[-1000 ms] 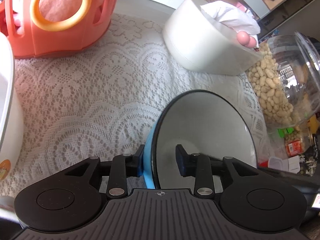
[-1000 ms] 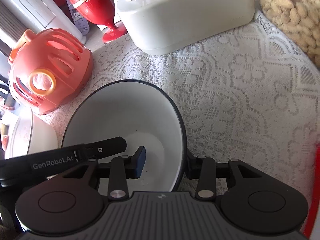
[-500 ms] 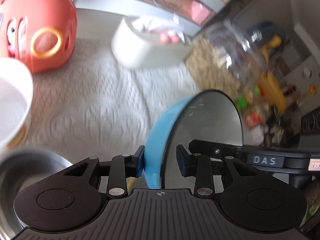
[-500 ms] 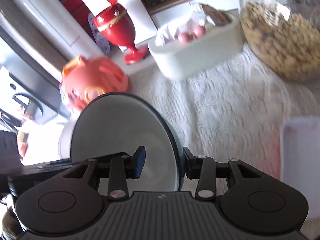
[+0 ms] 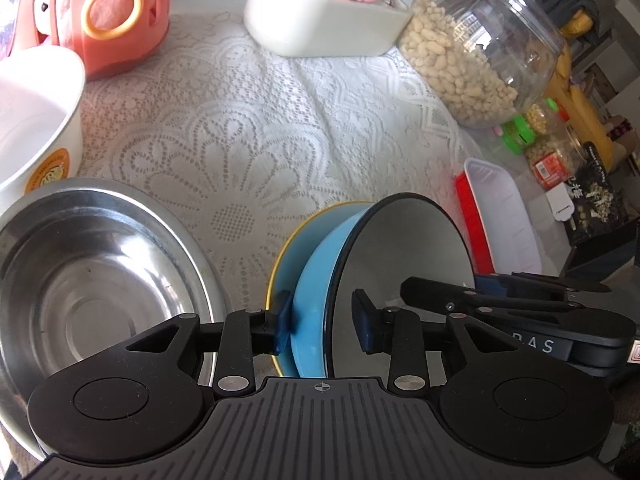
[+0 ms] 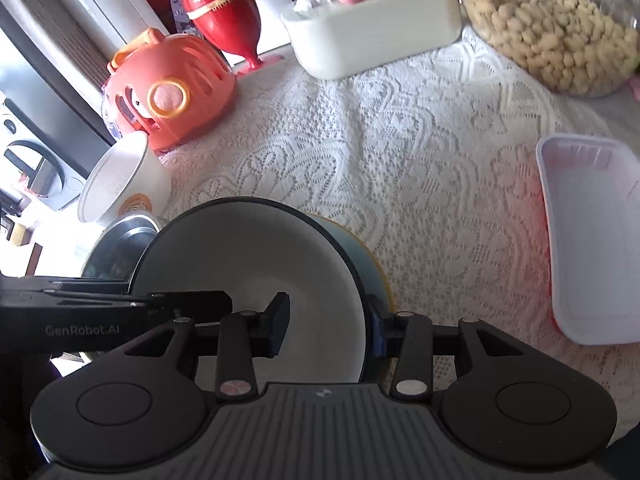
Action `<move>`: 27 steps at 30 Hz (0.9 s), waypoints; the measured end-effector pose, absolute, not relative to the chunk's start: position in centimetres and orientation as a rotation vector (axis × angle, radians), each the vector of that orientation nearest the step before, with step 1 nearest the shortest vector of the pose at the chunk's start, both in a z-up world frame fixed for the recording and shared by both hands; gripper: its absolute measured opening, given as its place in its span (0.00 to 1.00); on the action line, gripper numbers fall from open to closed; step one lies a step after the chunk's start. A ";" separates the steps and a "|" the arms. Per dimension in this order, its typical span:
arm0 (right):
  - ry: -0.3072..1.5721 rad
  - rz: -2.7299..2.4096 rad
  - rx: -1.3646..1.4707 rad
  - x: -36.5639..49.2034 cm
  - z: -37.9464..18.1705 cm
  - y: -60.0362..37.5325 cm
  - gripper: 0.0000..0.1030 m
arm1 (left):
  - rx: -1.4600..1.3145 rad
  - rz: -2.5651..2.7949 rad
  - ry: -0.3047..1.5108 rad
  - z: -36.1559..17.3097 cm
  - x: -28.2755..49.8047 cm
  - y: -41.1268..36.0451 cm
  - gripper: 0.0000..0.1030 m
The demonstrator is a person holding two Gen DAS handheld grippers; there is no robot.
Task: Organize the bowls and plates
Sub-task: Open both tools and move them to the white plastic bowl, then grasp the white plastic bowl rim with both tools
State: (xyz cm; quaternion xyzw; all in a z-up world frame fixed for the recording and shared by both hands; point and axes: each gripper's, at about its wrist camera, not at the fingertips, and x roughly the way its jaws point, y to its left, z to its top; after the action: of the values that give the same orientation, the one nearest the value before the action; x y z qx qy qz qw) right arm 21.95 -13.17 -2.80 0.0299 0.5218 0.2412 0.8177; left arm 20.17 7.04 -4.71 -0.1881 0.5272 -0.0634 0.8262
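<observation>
Both grippers hold one bowl, blue outside, white inside, with a dark rim (image 5: 320, 276) (image 6: 256, 264). My left gripper (image 5: 322, 324) is shut on its left rim. My right gripper (image 6: 328, 322) is shut on its right rim. The bowl sits inside a second blue bowl with a yellow rim (image 5: 288, 248) (image 6: 370, 256) on the lace cloth. A steel bowl (image 5: 92, 264) (image 6: 116, 248) stands just left of them. A white bowl with an orange emblem (image 5: 36, 120) (image 6: 120, 180) stands further left.
A white tray over a red one (image 5: 504, 220) (image 6: 592, 240) lies to the right. At the back stand a peanut jar (image 5: 480, 48) (image 6: 552, 20), a white tub with eggs (image 5: 320, 20) (image 6: 372, 28), an orange pig-shaped basket (image 5: 100, 12) (image 6: 172, 88) and a red goblet (image 6: 224, 12).
Both grippers carried the blue bowl back toward the near side and lowered it into the yellow-rimmed blue bowl. The steel bowl and the trays came into view.
</observation>
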 end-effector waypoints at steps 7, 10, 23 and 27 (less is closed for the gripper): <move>1.005 0.504 0.059 22.0 -0.5 -14.3 0.40 | -0.387 -0.156 1.112 -0.5 20.5 9.1 0.27; 0.947 0.494 0.028 22.3 1.3 -14.2 0.40 | -0.446 -0.116 1.063 1.7 20.6 13.0 0.27; 1.046 0.613 -0.034 28.8 3.1 -0.3 0.48 | -0.659 0.458 0.829 -1.1 17.1 32.6 0.27; 1.138 0.645 -0.049 30.9 0.6 6.1 0.48 | -0.730 0.477 0.857 -2.8 17.3 34.3 0.27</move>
State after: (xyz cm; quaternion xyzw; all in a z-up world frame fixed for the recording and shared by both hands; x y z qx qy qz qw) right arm 30.94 6.11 0.64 -0.0227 0.5293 0.2998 0.7934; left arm 17.34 34.30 -2.80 -0.3427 0.4025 0.2238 0.8188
